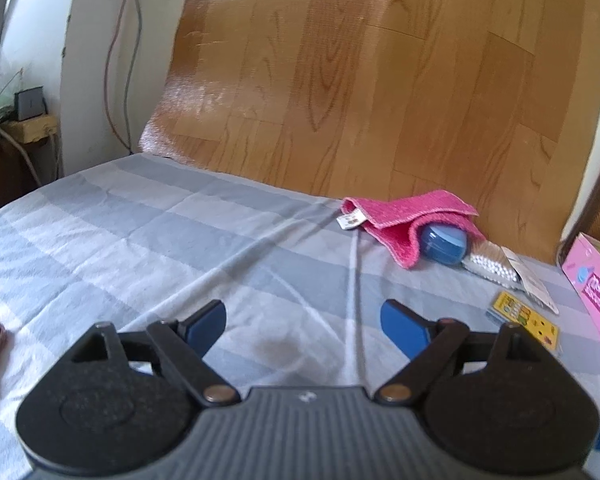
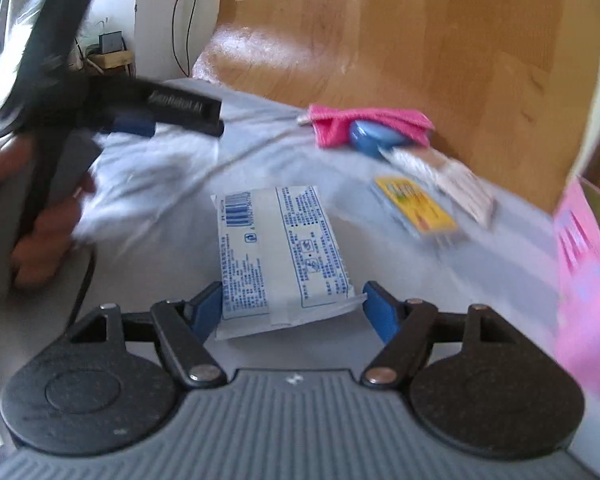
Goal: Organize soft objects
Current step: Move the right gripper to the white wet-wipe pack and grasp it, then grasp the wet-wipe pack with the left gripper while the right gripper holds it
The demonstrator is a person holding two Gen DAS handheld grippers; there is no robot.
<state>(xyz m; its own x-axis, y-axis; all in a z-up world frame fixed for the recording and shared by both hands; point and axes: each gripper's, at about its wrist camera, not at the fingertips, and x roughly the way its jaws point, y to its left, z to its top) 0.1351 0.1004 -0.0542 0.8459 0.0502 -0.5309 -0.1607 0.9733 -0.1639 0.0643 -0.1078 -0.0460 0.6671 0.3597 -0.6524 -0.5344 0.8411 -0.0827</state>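
My right gripper (image 2: 292, 292) is shut on a white tissue packet (image 2: 280, 240) with blue print; the blue pads press its two long sides and it juts forward above the bed. My left gripper (image 1: 303, 312) stands open low over the blue-checked sheet (image 1: 140, 240) with nothing between its fingers. A pink cloth (image 1: 403, 216) lies crumpled at the back right by the board, partly draped over a blue round case (image 1: 443, 244). The right wrist view shows the same pink cloth (image 2: 331, 128) and blue case (image 2: 373, 136) ahead of the packet.
A clear bag of small white pieces (image 1: 495, 268) and a yellow card (image 1: 527, 322) lie right of the cloth. A pink box (image 1: 595, 292) stands at the right edge. A wood-grain board (image 1: 379, 80) backs the bed. A hand (image 2: 40, 232) grips the left tool's handle at left.
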